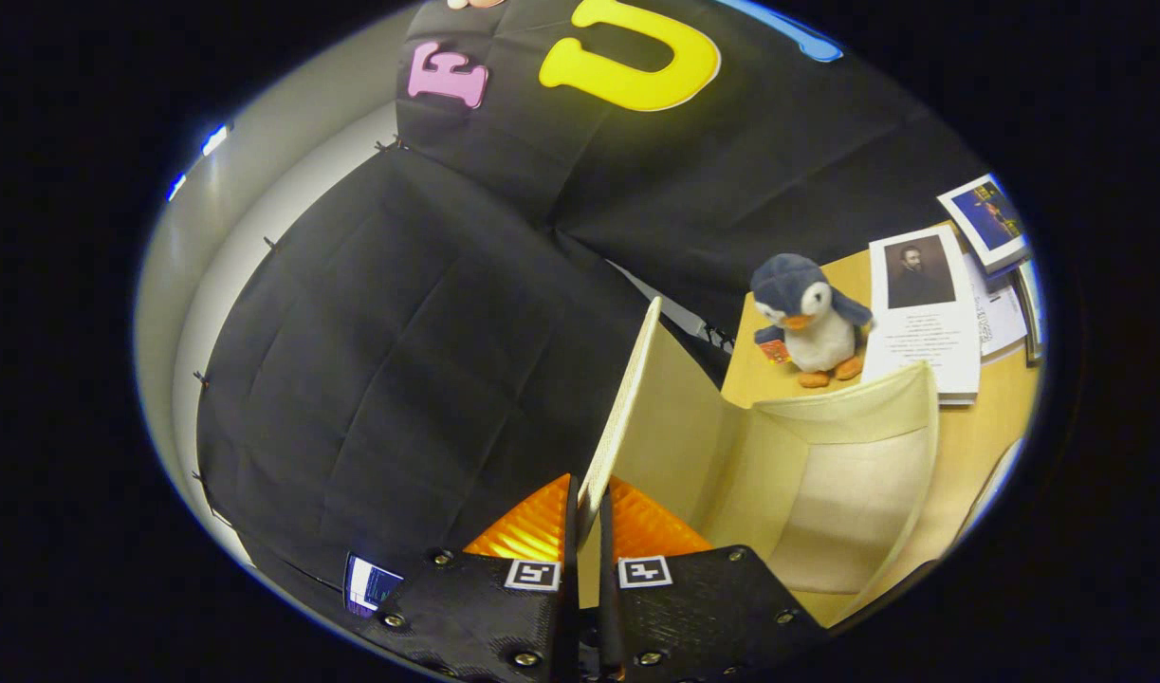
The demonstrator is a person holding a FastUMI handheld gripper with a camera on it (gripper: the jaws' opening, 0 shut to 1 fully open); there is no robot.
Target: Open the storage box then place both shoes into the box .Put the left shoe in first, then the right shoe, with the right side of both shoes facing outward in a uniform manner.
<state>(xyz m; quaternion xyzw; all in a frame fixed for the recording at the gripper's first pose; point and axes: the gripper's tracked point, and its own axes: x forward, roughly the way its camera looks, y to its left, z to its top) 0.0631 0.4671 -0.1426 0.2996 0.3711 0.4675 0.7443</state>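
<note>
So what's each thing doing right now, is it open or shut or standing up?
Gripper: shut on the lid.
Lid: lifted, standing on edge between the fingers.
Storage box: open, no shoes visible inside.
Toy penguin: upright on the table beyond the box.
Booklet: lying flat beside the penguin.

Black textured gripper (587, 503) body, silver screws, two square black-and-white markers behind ribbed fingers (532, 526).

Dim, warm light; bench (978, 436) lit brightest. Strong fisheye bending near the rim; blue fringing there. Centre sharp.
</note>
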